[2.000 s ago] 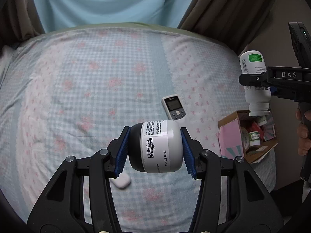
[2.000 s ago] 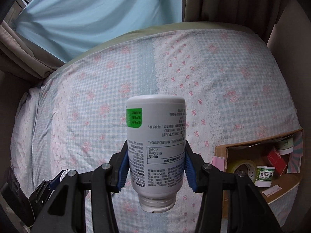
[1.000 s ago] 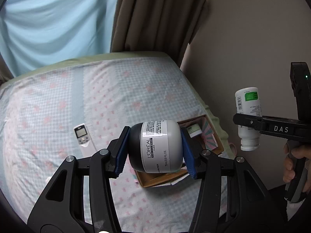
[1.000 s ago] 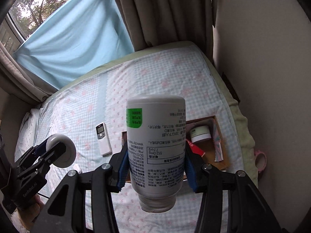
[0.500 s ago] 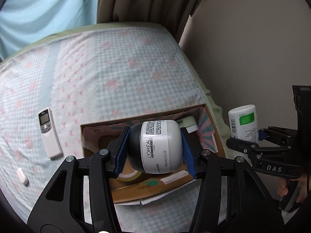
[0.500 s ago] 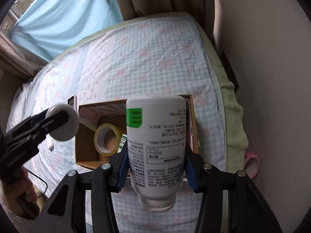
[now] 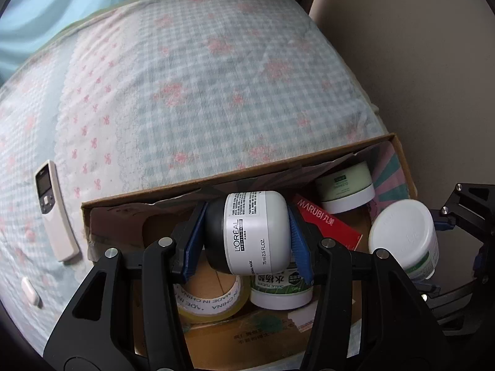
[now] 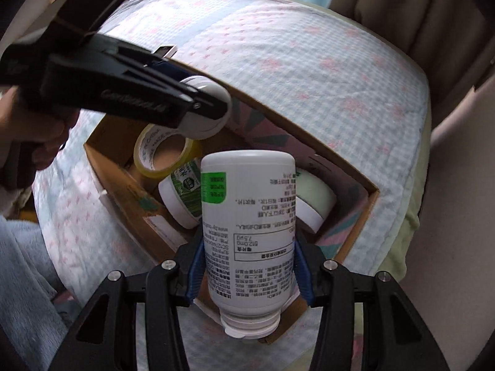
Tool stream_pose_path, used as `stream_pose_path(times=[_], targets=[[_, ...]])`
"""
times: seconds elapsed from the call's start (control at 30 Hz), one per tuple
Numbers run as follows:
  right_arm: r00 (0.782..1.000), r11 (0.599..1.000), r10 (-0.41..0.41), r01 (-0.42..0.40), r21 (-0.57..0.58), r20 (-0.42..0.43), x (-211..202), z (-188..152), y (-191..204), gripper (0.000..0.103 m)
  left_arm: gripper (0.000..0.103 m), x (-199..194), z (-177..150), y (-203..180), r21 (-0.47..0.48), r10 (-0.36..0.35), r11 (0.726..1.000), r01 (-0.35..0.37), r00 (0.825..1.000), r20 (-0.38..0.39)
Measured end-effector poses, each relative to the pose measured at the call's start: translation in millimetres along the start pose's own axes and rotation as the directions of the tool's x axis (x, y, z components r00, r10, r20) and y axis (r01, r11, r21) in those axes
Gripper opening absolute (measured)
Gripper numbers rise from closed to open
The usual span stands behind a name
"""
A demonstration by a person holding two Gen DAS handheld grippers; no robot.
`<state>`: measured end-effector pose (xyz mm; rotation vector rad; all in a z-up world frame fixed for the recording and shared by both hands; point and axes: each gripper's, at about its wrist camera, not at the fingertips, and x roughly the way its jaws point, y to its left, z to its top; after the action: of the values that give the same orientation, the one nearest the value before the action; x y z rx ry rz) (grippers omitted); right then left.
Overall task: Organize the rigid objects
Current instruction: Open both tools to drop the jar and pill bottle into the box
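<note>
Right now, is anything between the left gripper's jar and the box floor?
Yes. The jar hangs over the box, directly above a tape roll and a green-labelled tub.

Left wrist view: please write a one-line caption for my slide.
Left gripper holds a L'Oréal jar above the open cardboard box on the bed.

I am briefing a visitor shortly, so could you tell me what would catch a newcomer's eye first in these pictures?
Two held containers dominate: the left gripper, its jaws closed, clamps a grey-and-black L'Oreal jar above the open brown cardboard box, and the right gripper grips an upside-down white pill bottle over it. The box already holds a yellow-edged tape roll and white-lidded tubs.
</note>
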<state>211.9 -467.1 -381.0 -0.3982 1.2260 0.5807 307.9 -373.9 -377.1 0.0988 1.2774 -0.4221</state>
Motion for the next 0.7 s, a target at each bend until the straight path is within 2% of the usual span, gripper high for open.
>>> stream_pose_path(times=[0.17, 0.27, 0.37, 0.4, 0.43, 0.47, 0.53, 0.7], targets=[[1.000, 0.998, -0.007, 0.006, -0.062, -0.022, 9, -7, 4, 0.046, 0.046, 13, 2, 1, 0.017, 0.015, 1.000, -0.014, 1.000, -0.027], [1.000, 0.998, 0.007, -0.008, -0.060, -0.027, 9, -8, 4, 0.046, 0.046, 17, 5, -1, 0.030, 0.016, 0.999, -0.015, 0.999, -0.036], [0.999, 0.999, 0.038, -0.039, -0.035, -0.018, 10, -6, 2, 0.048, 0.048, 20, 10, -4, 0.049, 0.059, 0.997, -0.056, 0.997, -0.057], [0.999, 0.999, 0.041, -0.041, -0.025, -0.003, 8, -6, 2, 0.056, 0.051, 20, 11, -5, 0.054, 0.051, 0.997, -0.048, 0.997, -0.061], [0.999, 0.999, 0.032, -0.031, -0.018, 0.012, 6, -5, 3, 0.087, 0.072, 19, 10, -5, 0.054, 0.030, 0.998, -0.027, 0.998, -0.060], [0.999, 1.000, 0.025, -0.025, -0.019, 0.031, 3, -6, 3, 0.103, 0.101, 16, 10, -6, 0.060, 0.030, 0.998, -0.026, 0.998, -0.053], [0.999, 1.000, 0.025, -0.024, -0.016, 0.037, 0, -7, 5, 0.103, 0.103, 11, 9, -10, 0.088, 0.051, 0.995, -0.049, 0.998, -0.026], [0.999, 1.000, 0.014, -0.014, 0.006, 0.032, 0, -9, 7, 0.103, 0.103, 7, 11, -11, 0.105, 0.058, 0.993, -0.055, 0.998, -0.026]])
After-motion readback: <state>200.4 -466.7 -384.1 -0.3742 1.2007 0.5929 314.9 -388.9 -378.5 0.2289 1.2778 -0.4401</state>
